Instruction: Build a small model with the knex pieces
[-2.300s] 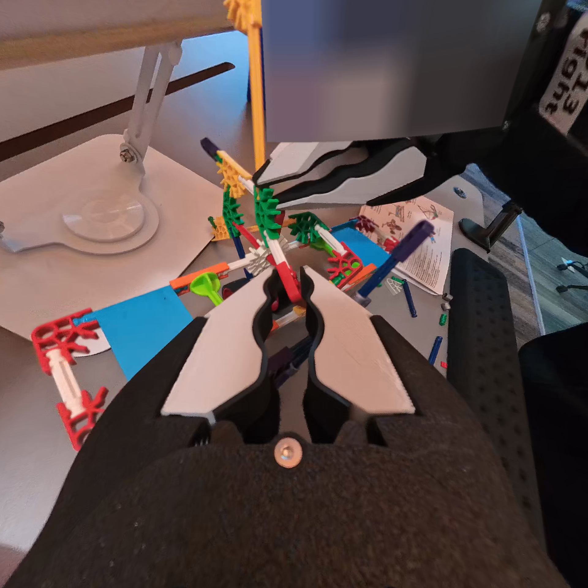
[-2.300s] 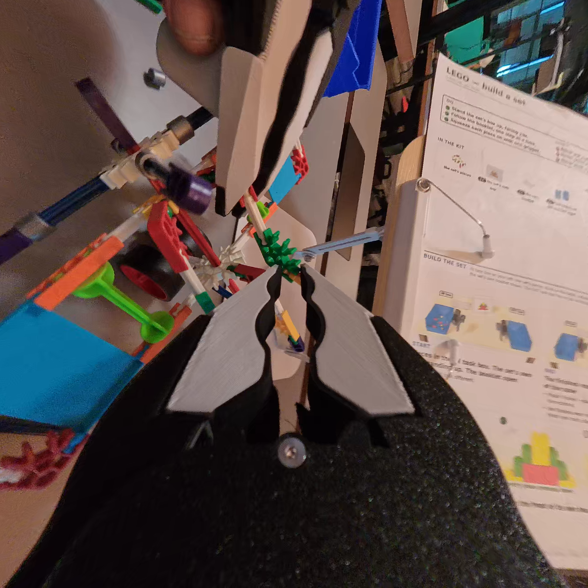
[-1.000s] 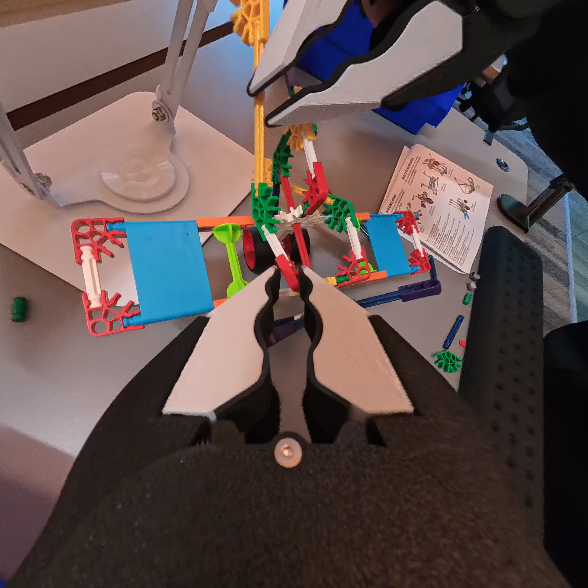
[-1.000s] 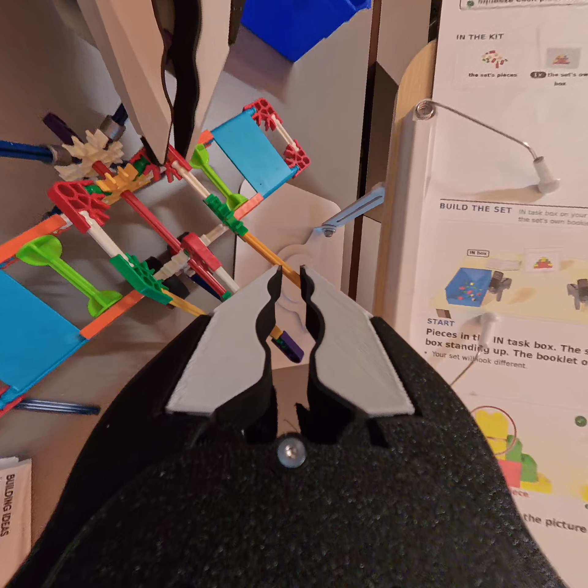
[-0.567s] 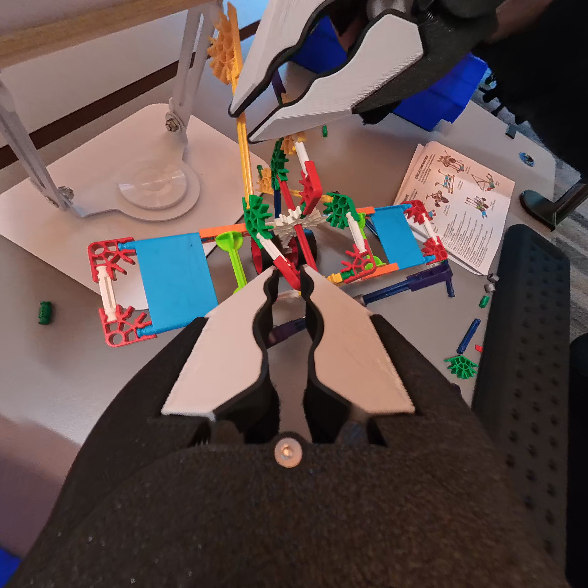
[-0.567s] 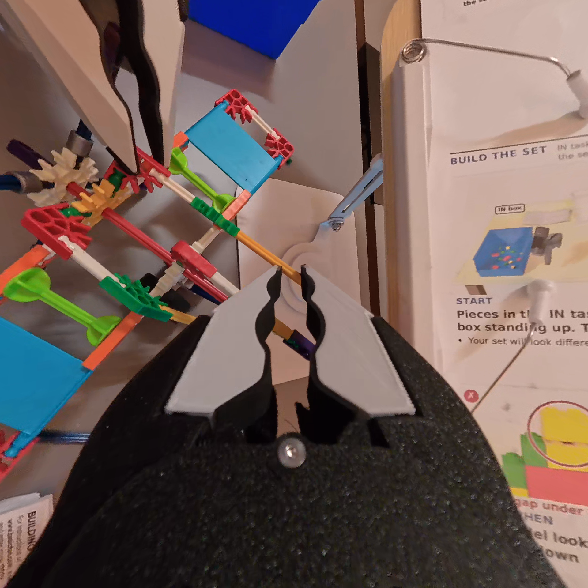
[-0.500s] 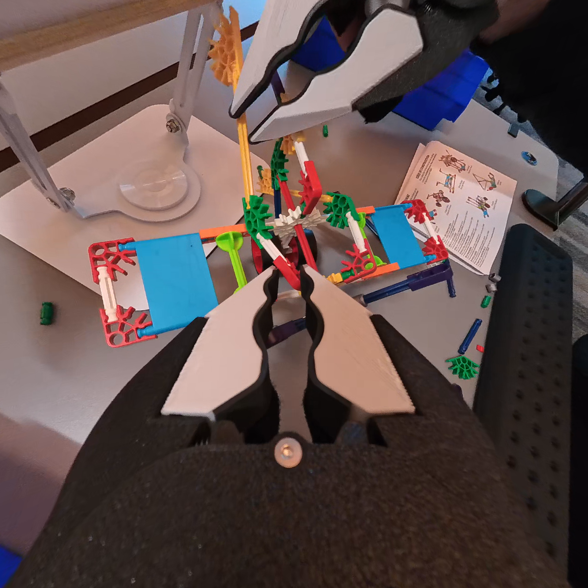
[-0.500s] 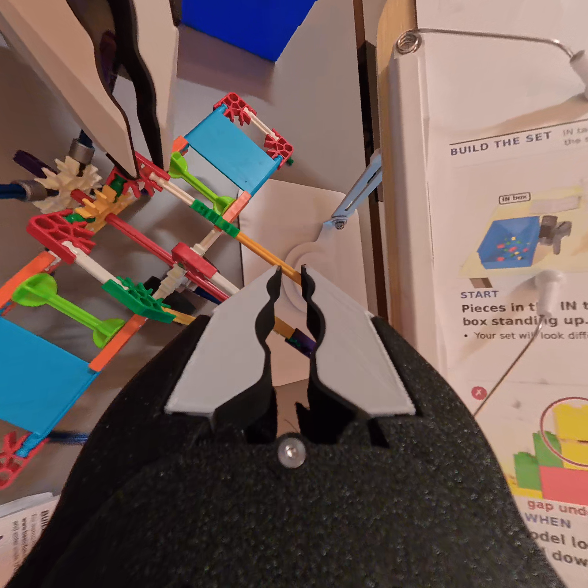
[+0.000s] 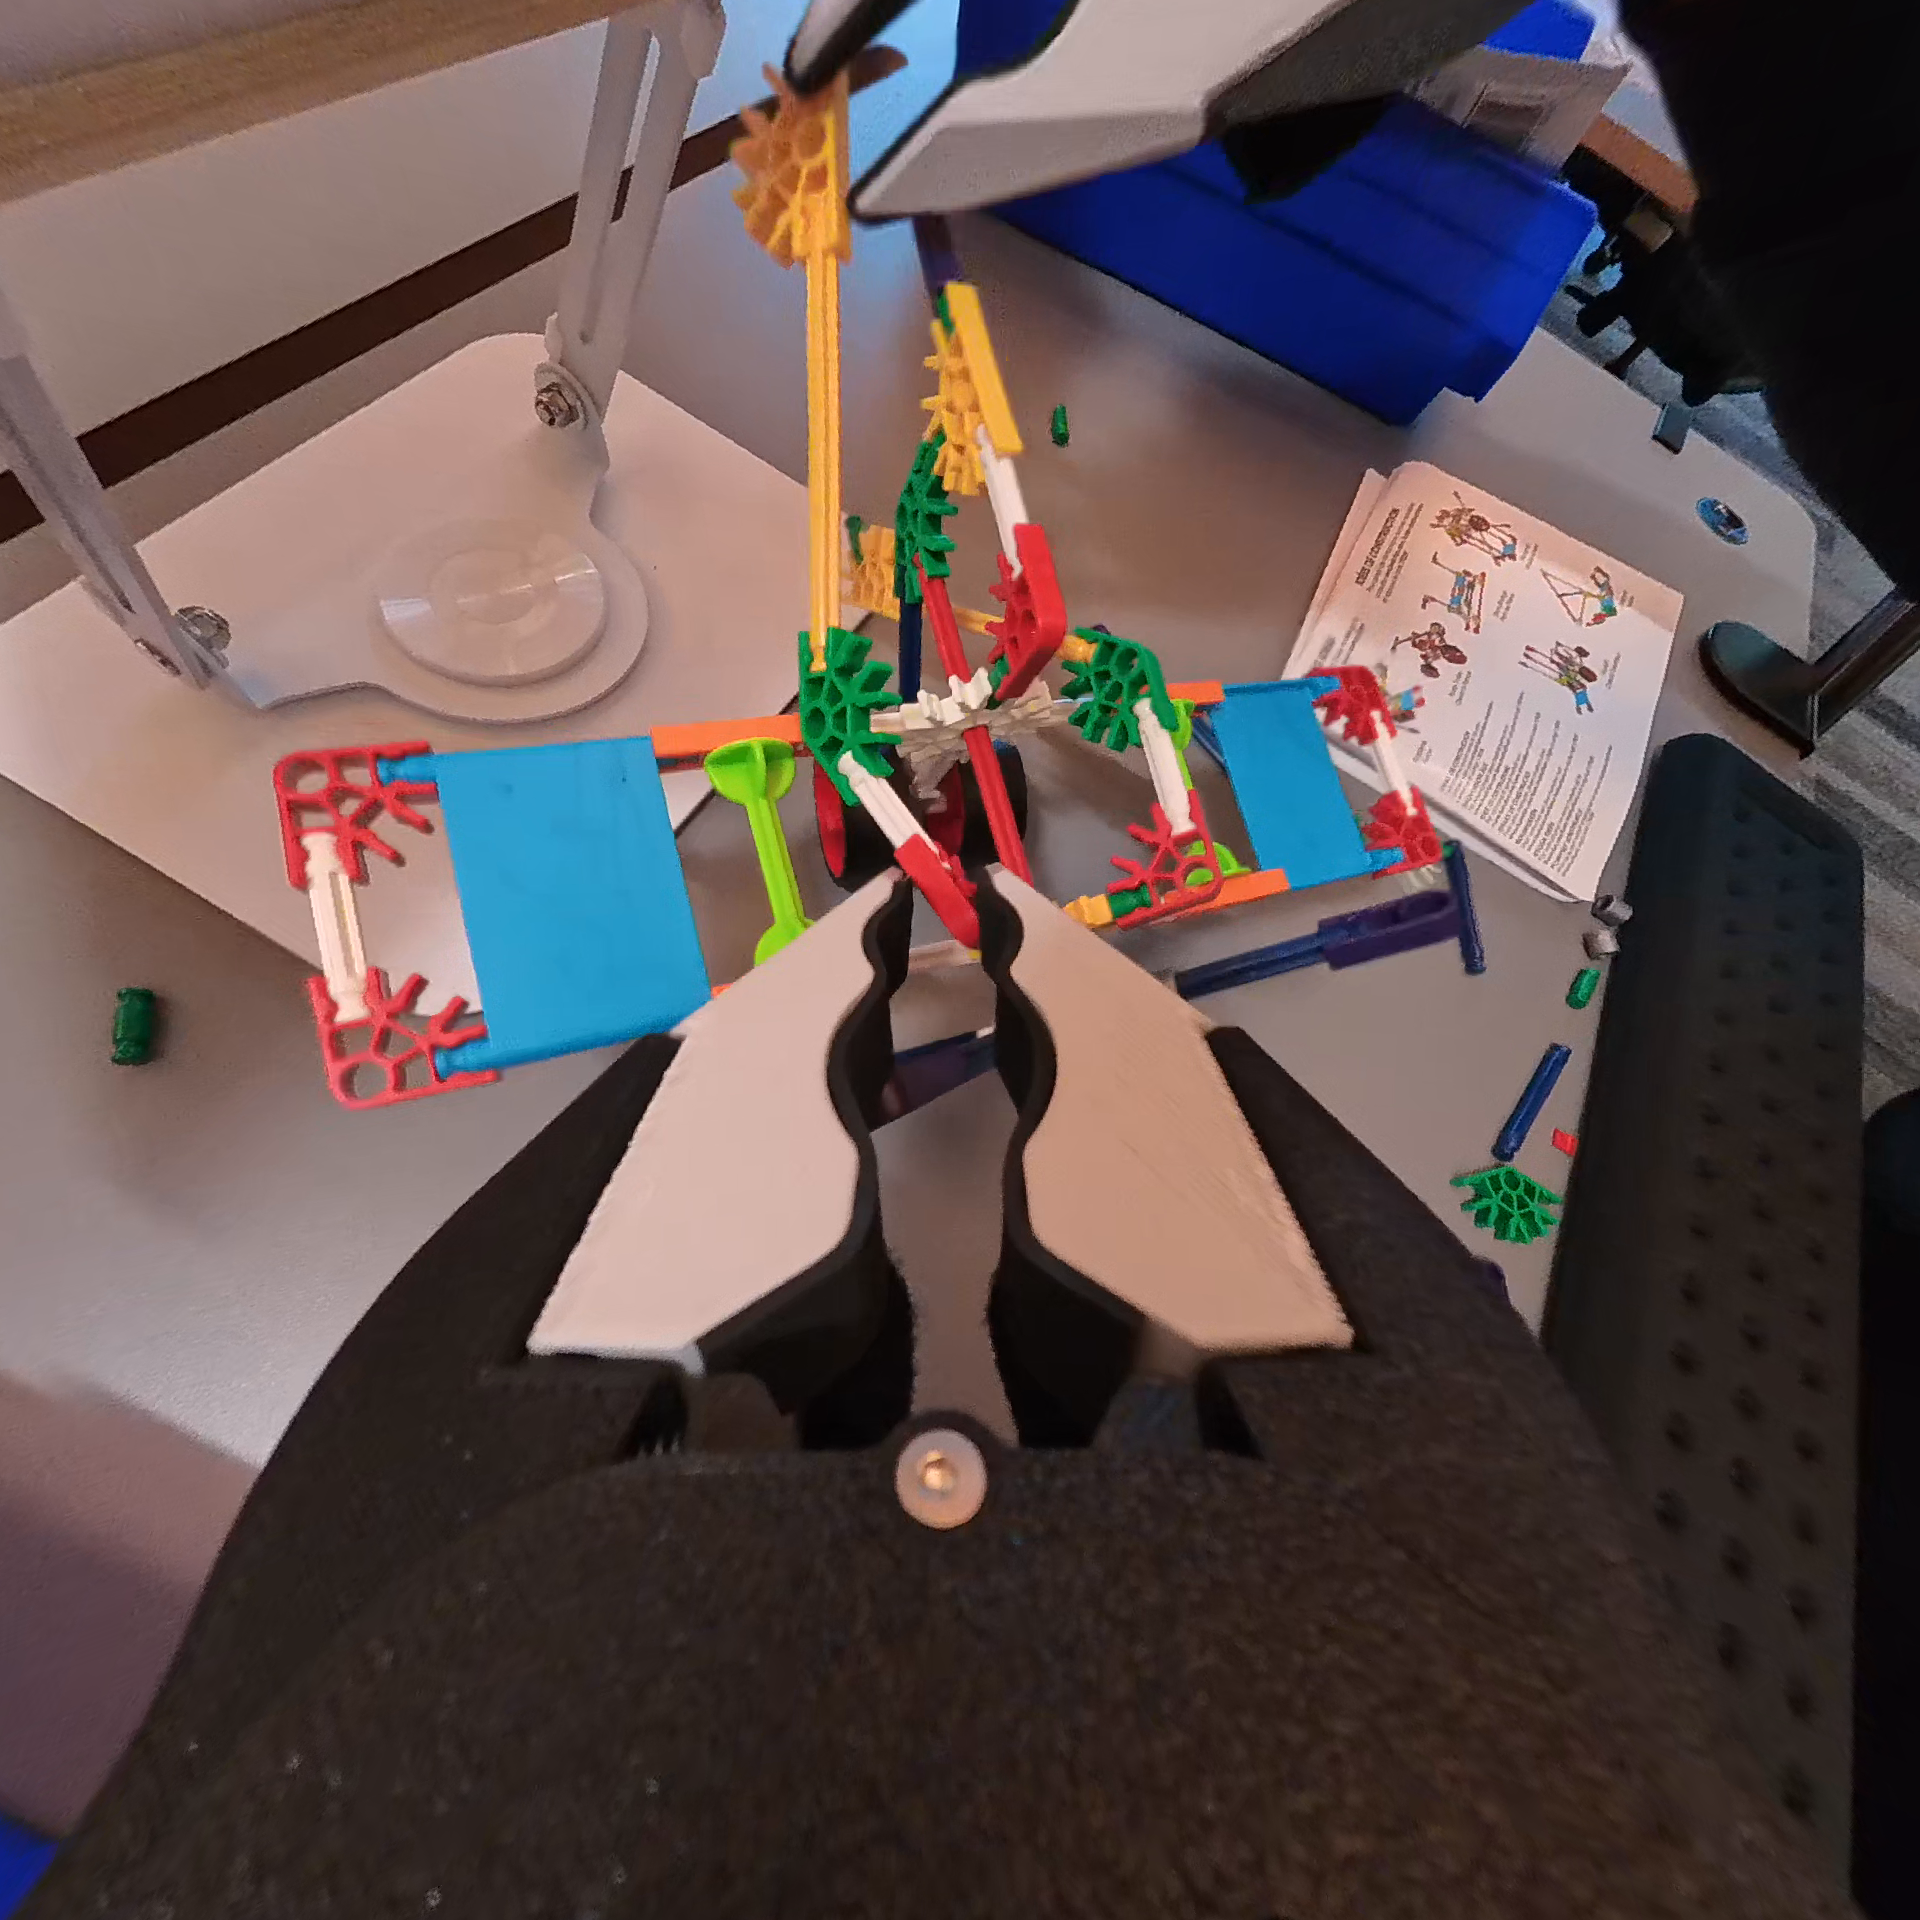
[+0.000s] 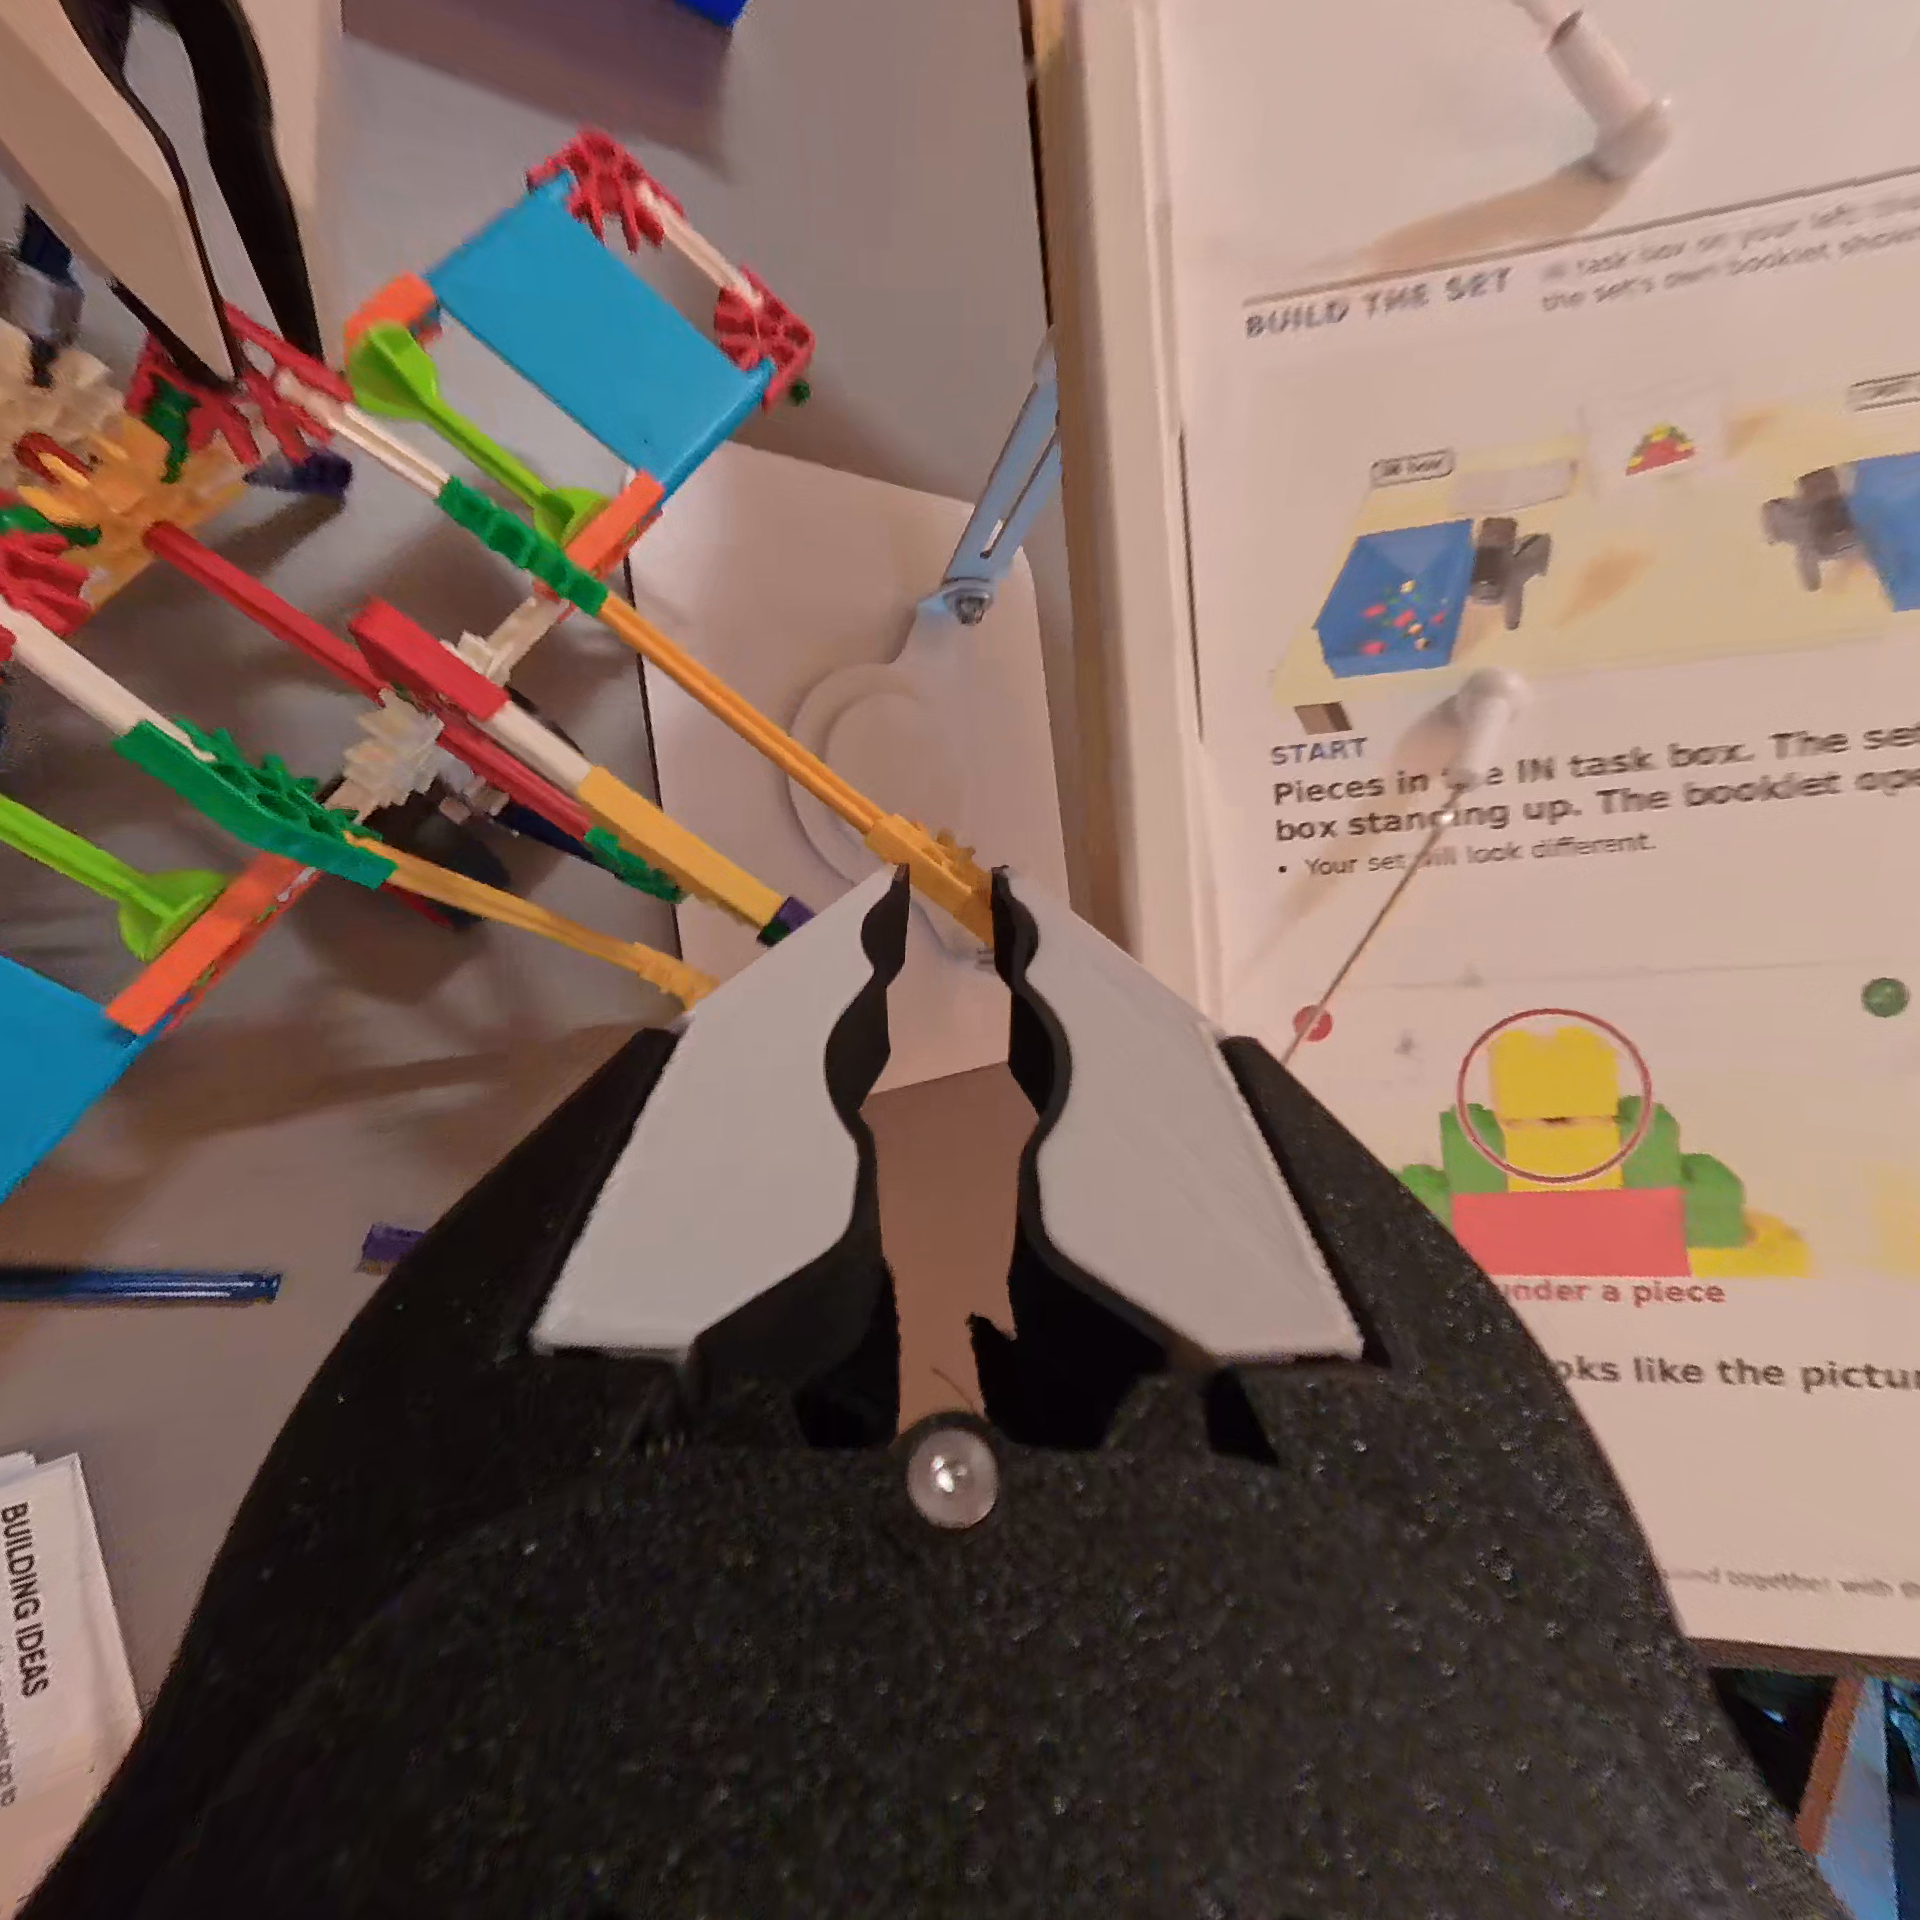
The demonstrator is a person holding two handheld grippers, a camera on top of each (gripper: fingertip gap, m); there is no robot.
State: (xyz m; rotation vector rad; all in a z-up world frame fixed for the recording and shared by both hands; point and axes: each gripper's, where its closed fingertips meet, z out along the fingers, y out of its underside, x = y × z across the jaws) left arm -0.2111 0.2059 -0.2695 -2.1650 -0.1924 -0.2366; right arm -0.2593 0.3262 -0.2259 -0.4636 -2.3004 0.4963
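- The left gripper (image 9: 943, 906) is pinching a red rod (image 9: 935, 868) at the near edge of the rod-and-connector model (image 9: 935, 717); its fingers are drawn narrow around that rod, which is sitting right between the tips
- The right gripper (image 10: 945, 896) is closing its tips narrowly on the yellow connector (image 10: 925, 847) capping the long yellow rod (image 10: 748, 717); in the left wrist view that connector (image 9: 795, 171) is sitting at the top of the rod, which is standing up out of the model, with the right gripper's fingers meeting it from above
- The model is sitting over the grey tabletop (image 9: 187, 1195), its blue panels (image 9: 566, 883) spreading to both sides and one red corner lying over the white stand base (image 9: 312, 582); I cannot tell whether it is resting there or being held just clear
- It is looking light, stiff in each piece but weak at the snap joints, so it is probably best gripped on rods close to a connector, not on the thin panels
- Loose pieces, a green connector (image 9: 1507, 1203) among them, are lying near a printed booklet (image 9: 1496, 665)
- Farther back, a blue bin (image 9: 1299, 270) is standing on the table
- In the right wrist view a propped instruction sheet (image 10: 1558, 727) is standing just beyond the fingertips
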